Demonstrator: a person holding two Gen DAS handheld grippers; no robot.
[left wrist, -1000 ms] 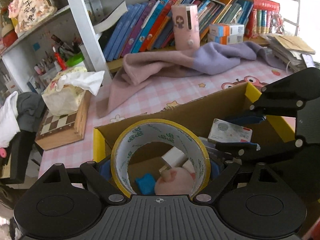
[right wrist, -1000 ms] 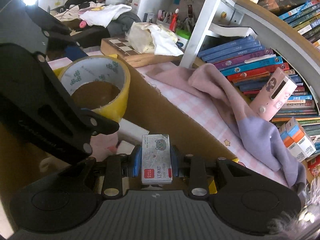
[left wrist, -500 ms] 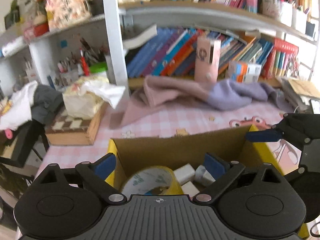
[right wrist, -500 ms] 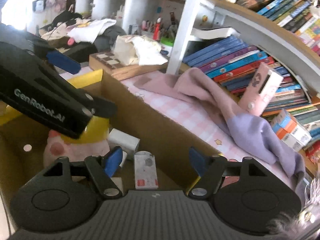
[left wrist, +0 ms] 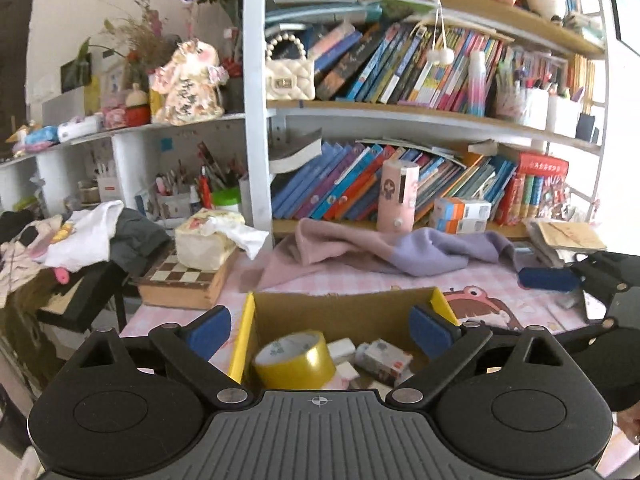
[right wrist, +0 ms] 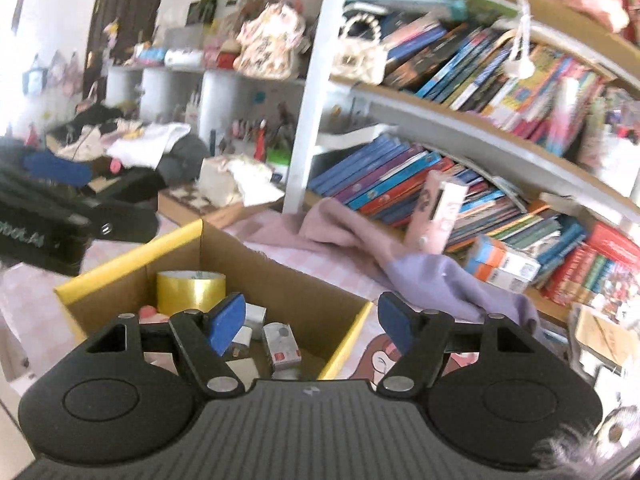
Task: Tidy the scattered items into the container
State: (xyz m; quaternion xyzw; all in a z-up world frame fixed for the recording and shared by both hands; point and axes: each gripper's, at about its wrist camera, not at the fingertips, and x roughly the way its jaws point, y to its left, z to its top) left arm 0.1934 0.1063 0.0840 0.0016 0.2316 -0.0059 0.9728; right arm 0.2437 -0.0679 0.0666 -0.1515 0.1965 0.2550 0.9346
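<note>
A cardboard box (left wrist: 344,310) with yellow flaps sits on the pink checked table; it also shows in the right wrist view (right wrist: 276,270). Inside lie a yellow tape roll (left wrist: 295,360), also seen from the right wrist (right wrist: 190,290), a small staples box (left wrist: 383,356) (right wrist: 281,346), white erasers (left wrist: 341,350) and a pink toy, mostly hidden. My left gripper (left wrist: 320,330) is open and empty, raised above the box. My right gripper (right wrist: 310,318) is open and empty above the box's right end.
A pink and purple cloth (left wrist: 384,250) lies on the table behind the box. A chessboard box (left wrist: 182,282) with a tissue pack (left wrist: 210,242) stands at the left. A bookshelf (left wrist: 400,184) lines the back, with a pink device (left wrist: 398,196) leaning on the books.
Both grippers opened and dropped the tape roll and the staples box into the cardboard box, then rose and drew back from it.
</note>
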